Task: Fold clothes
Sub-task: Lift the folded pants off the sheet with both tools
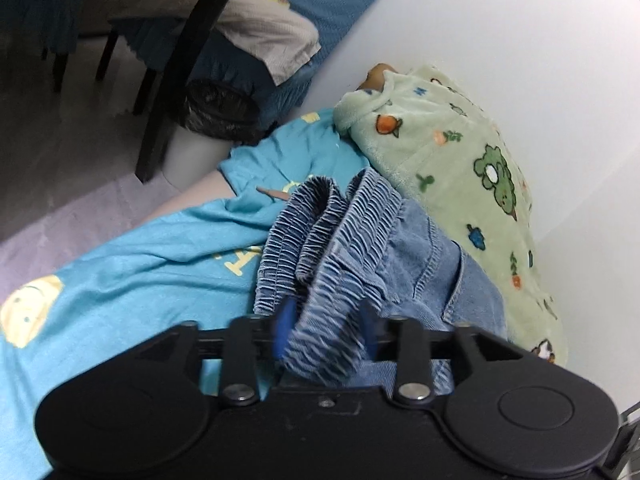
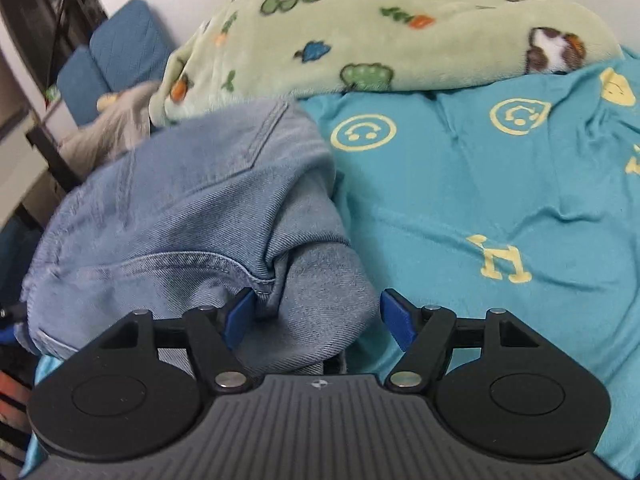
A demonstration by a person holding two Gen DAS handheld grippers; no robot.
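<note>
A pair of light blue denim trousers [image 1: 420,248] with a gathered elastic waistband [image 1: 316,232] lies bunched on a turquoise sheet [image 1: 132,264] printed with yellow smiley faces. My left gripper [image 1: 326,332] is shut on the waistband, its blue pads pressing a bunched fold. In the right wrist view the denim [image 2: 192,208] is folded into a heap. My right gripper [image 2: 318,316] has its blue fingers [image 2: 240,316] spread wide around a thick fold of denim leg, with a gap at the right pad.
A pale green fleece blanket [image 1: 452,168] with cartoon prints lies against the white wall [image 1: 520,40]; it also shows in the right wrist view [image 2: 360,28]. A blue cushion [image 1: 332,4], a beige garment [image 1: 264,32], dark table legs [image 1: 180,72] and a bin [image 1: 220,108] stand beyond the bed.
</note>
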